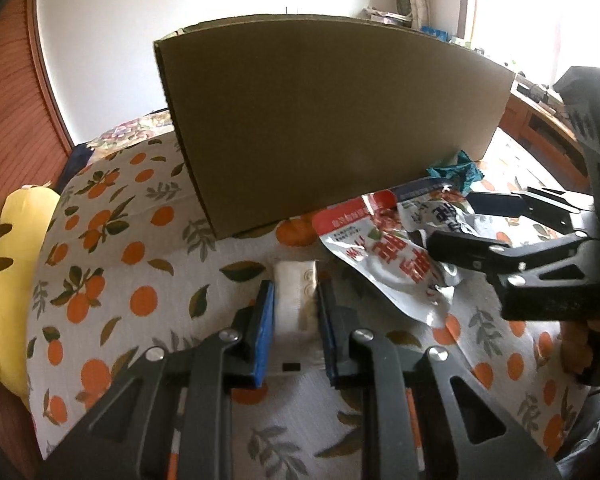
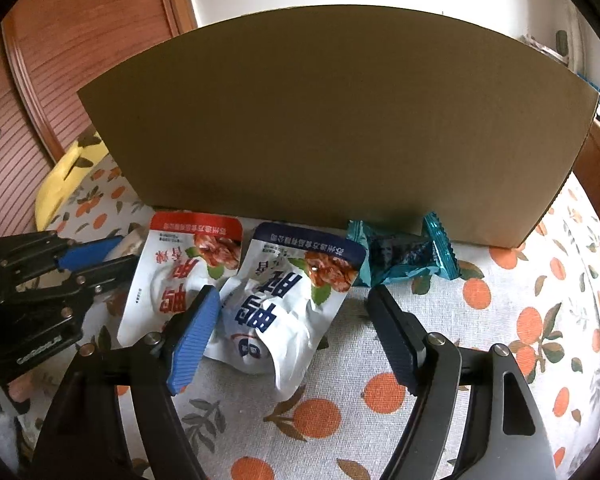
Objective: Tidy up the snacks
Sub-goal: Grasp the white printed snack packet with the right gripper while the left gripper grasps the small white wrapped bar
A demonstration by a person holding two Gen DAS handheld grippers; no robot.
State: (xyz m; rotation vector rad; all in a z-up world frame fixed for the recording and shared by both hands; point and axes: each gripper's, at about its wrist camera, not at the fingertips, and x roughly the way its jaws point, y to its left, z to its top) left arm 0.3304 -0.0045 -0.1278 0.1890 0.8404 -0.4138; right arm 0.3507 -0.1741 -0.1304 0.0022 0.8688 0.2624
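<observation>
A small white snack packet (image 1: 294, 280) sits between the blue pads of my left gripper (image 1: 296, 300), which is shut on it, low over the orange-print tablecloth (image 1: 140, 280). In the right wrist view the left gripper (image 2: 126, 251) shows at the left with that packet (image 2: 134, 239) in its tips. My right gripper (image 2: 292, 298) is open, its fingers straddling a white pouch with a blue top (image 2: 300, 276). A red-topped pouch (image 2: 180, 264) lies just left of it and a teal candy wrapper (image 2: 404, 256) to the right. The right gripper (image 1: 456, 220) hovers over the pouches (image 1: 380, 252).
A tall brown cardboard box (image 2: 332, 128) stands right behind the snacks, its near wall hiding the inside. A yellow cushion (image 1: 8, 260) lies at the table's left edge. Wooden panelling is at the left, and a wooden cabinet (image 1: 540, 128) at the far right.
</observation>
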